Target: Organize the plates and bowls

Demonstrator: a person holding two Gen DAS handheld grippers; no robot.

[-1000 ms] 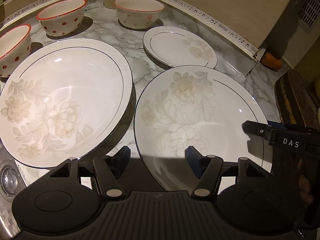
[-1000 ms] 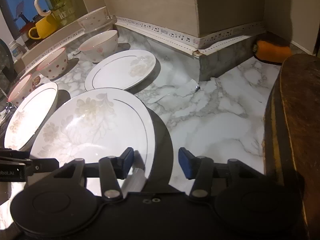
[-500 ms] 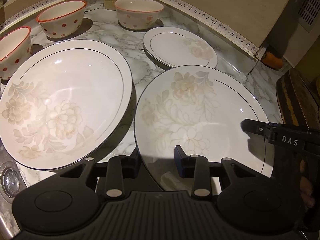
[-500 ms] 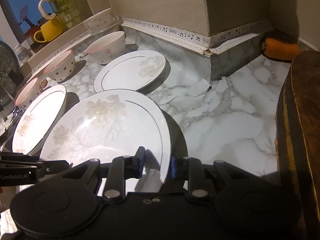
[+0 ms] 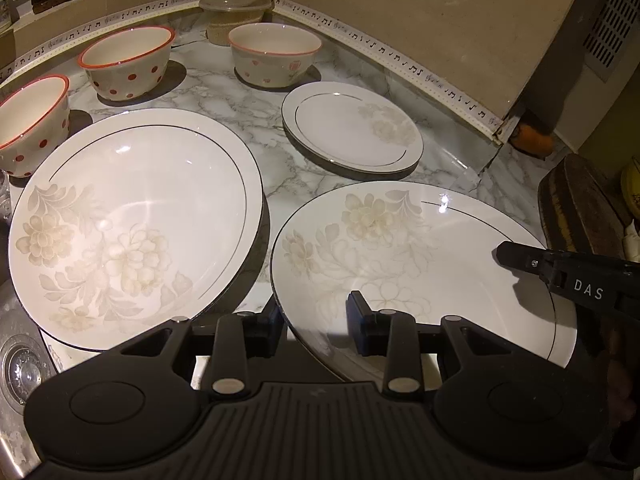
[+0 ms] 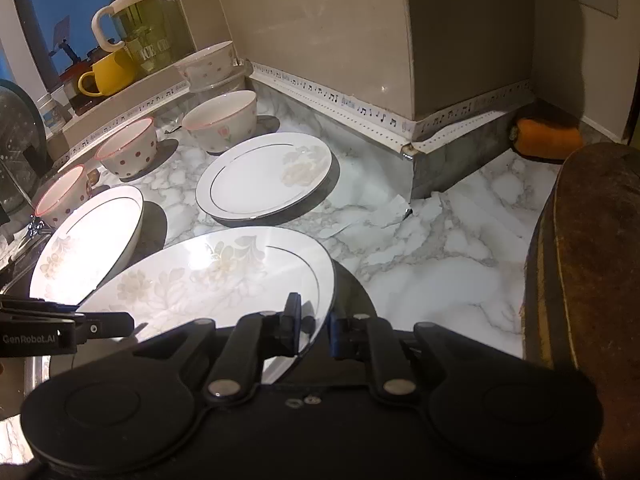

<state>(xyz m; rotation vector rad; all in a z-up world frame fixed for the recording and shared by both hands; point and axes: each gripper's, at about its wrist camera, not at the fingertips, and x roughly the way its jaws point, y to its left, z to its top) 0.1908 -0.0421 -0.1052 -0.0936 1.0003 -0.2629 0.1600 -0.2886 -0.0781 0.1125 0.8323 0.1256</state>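
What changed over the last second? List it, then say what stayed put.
Both claws closed on the near deep plate: the left claw narrowed onto its near-left rim, and the right claw has just been closing, with the plate's right rim between its pads. The plate's far edge now looks raised off the counter. The other deep plate, small plate and bowls did not move.

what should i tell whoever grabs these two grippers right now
Left gripper: clamped on the near-left rim of the large white floral deep plate.
Right gripper: jaws just closing, now pinching the same plate's right rim.
Second floral deep plate sits left, small flat floral plate behind, on the marble counter.
Nothing stacked yet. Left: lift and stack the plates, then the bowls.
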